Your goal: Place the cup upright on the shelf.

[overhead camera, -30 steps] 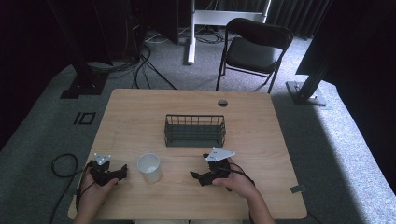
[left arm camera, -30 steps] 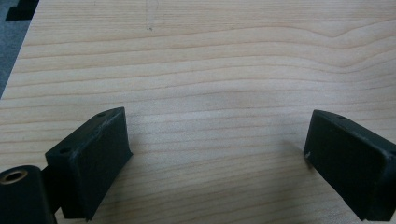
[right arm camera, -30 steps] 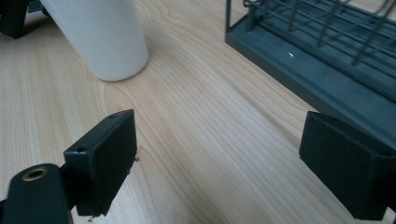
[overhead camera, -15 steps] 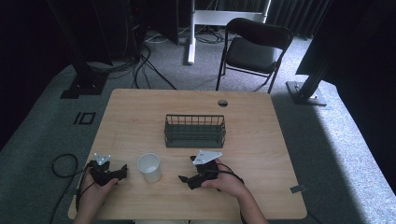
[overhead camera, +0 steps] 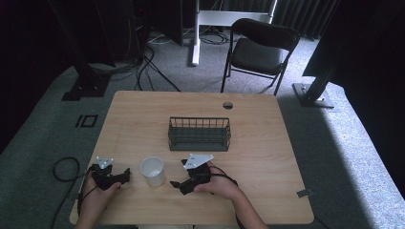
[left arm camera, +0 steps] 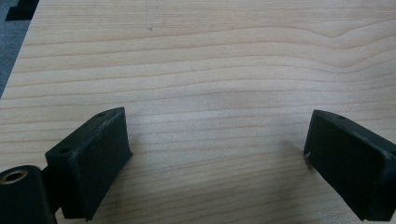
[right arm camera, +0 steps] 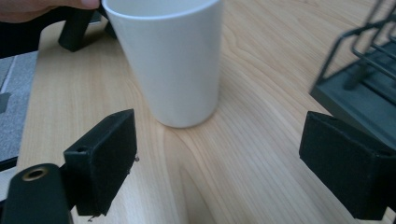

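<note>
Right gripper view: white cup (right arm camera: 170, 60) stands upright just ahead of the right tongs' (right arm camera: 224, 163) spread-apart jaws.

Our left gripper (overhead camera: 125, 174) is a compact black tool with a small grey three-cornered plate on top, marked by a few dark dots. A black cable (overhead camera: 59, 167) trails from it and curls into a loop beyond the table's edge. Our right gripper (overhead camera: 175, 183) is the same black build, with a larger pale grey three-cornered plate and a black cable running back over the wrist. Up close, each gripper has two blocky matt black jaws with flat inner faces and small screw holes on top. A brass-coloured ring sits in the black body beside one jaw. Our forearms are bare, with no sleeves.
</note>
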Tool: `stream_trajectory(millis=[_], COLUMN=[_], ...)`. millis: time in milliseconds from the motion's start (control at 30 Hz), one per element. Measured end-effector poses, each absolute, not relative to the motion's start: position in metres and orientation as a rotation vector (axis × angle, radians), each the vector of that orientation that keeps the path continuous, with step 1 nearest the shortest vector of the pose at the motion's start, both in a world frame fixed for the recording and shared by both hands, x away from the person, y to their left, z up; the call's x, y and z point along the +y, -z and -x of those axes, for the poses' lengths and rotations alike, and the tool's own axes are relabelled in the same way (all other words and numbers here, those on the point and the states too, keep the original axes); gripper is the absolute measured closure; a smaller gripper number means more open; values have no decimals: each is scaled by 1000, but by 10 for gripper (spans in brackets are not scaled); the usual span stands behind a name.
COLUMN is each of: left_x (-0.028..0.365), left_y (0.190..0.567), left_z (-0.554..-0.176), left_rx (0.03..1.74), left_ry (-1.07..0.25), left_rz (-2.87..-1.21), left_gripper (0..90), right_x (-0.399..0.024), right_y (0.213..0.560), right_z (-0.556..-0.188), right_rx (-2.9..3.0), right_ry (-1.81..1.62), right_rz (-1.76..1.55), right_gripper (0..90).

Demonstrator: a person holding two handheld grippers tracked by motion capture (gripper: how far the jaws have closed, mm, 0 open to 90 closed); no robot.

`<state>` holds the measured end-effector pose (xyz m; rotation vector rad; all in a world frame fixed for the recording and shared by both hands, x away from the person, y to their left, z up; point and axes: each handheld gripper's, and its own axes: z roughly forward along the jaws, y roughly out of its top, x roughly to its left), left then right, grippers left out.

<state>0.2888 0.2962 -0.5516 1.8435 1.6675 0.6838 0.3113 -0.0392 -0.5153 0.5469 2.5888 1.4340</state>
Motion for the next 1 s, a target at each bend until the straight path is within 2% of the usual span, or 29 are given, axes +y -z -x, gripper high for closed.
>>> stream_trajectory(millis=[1000], left_x=[296], left_y=[552], left_z=[-289], left_rx=[1667], left_ry=[-684], left_rz=[-1844], left_gripper=[72], right_x=[18], right_y=[521], right_z=[-312], right_rx=[2576], right_ry=[-1529], right_rz=[-472], right_gripper=[109])
